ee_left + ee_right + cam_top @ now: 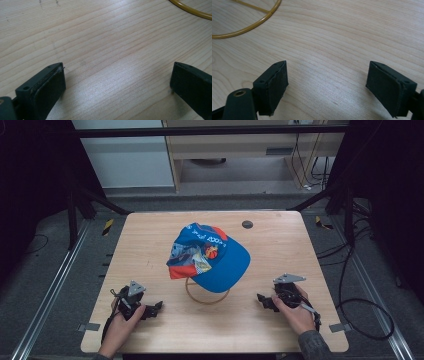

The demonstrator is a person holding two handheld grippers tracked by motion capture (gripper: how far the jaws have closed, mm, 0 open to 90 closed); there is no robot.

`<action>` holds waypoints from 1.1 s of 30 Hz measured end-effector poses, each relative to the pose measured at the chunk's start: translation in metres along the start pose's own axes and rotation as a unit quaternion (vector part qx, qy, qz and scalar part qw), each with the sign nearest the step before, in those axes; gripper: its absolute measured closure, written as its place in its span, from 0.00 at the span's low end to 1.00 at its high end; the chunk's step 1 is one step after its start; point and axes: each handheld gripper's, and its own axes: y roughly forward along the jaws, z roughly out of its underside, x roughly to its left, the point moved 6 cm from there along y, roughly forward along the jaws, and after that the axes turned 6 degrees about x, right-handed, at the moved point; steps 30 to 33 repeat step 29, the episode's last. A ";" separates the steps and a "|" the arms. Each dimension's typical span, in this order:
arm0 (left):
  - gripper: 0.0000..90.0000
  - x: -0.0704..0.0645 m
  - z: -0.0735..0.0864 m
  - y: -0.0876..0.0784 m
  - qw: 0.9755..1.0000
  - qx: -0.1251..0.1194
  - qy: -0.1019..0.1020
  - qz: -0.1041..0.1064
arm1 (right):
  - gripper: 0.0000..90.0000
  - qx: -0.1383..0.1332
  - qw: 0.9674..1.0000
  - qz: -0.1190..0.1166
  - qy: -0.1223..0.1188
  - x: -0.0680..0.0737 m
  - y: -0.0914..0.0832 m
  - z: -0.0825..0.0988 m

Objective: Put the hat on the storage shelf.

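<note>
A blue baseball cap (210,256) with orange and printed panels sits on a stand at the table's middle, its brim toward the front right. The stand's yellow ring base (206,297) lies on the wood under it; an arc of that ring (191,9) crosses the left gripper view's top right, and another arc (252,23) curves through the right gripper view's top left. My left gripper (156,308) rests low at the front left, open, bare wood between its jaws (117,82). My right gripper (261,300) sits at the front right, open over bare wood (327,82).
The wooden table (150,245) has rounded corners and a small dark round disc (247,224) near its far edge. Metal rails and cables run along both sides on the floor. A black cable (360,312) loops off the right side.
</note>
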 end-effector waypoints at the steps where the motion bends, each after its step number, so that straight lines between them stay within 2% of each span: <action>1: 0.00 0.000 0.000 0.000 1.000 0.000 0.000 0.000 | 0.19 0.000 1.000 -0.001 0.005 0.000 0.001 0.001; 9: 0.00 0.000 0.000 0.000 1.000 0.000 0.000 0.000 | 0.18 -0.014 1.000 0.005 0.013 0.000 0.003 0.002; 13: 0.00 0.000 0.000 0.000 1.000 0.000 0.000 0.000 | 0.18 -0.031 0.999 0.013 0.016 0.000 0.005 0.003; 16: 0.00 0.000 0.000 0.000 1.000 0.000 0.000 0.000 | 0.18 -0.031 0.999 0.015 0.019 0.000 0.005 0.002; 19: 0.00 0.000 0.000 0.000 1.000 0.000 0.000 0.000 | 0.17 -0.027 0.999 0.026 0.011 0.002 0.006 0.002; 21: 0.00 0.000 0.000 0.000 1.000 0.000 0.000 0.000 | 0.16 -0.017 0.998 0.051 -0.013 0.005 0.008 0.003; 24: 0.00 0.000 0.000 0.000 1.000 0.000 0.000 0.000 | 0.16 -0.015 0.999 0.050 -0.009 0.010 0.008 0.003; 33: 0.00 0.000 0.000 0.000 1.000 0.000 0.000 0.000 | 0.16 -0.017 0.999 0.050 -0.013 0.009 0.008 0.004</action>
